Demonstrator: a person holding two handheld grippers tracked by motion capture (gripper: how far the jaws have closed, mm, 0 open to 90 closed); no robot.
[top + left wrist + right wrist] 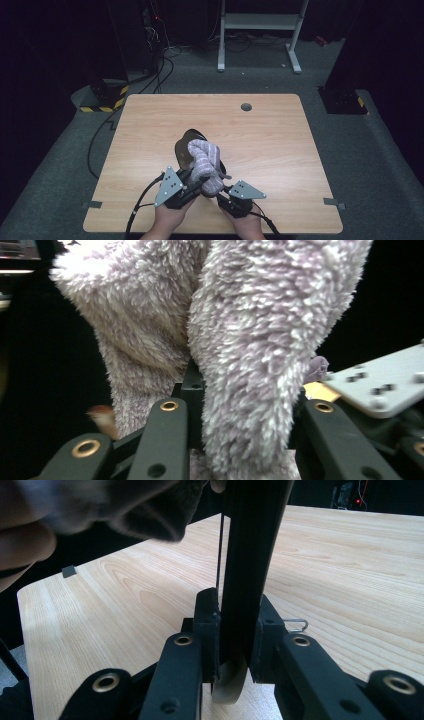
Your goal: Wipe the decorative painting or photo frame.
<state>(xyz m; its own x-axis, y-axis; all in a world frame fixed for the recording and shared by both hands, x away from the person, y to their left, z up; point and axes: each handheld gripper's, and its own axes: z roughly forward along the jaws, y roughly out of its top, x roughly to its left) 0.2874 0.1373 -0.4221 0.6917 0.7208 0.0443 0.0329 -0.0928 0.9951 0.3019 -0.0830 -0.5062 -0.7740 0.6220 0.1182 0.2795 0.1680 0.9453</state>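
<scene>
A fluffy pale lilac fabric piece (205, 160) is bunched above the table's near middle, draped against a dark brown oval thing (186, 145). My left gripper (197, 182) is shut on a thick fold of that fluffy fabric (250, 315), which bulges up between its jaws (245, 400). Just right of it, my right gripper (222, 192) is shut on a flat black strip (252, 545) that rises straight up from its jaws (235, 625). In the right gripper view, the fabric's shadowed underside (150, 505) hangs at the top left, beside a fingertip (20, 545).
The wooden table (280, 150) has a round cable hole (246, 107) near its far edge and grey tape tabs (92, 204) at the front corners. A white metal stand (260, 22) and floor cables (160, 70) lie beyond the table.
</scene>
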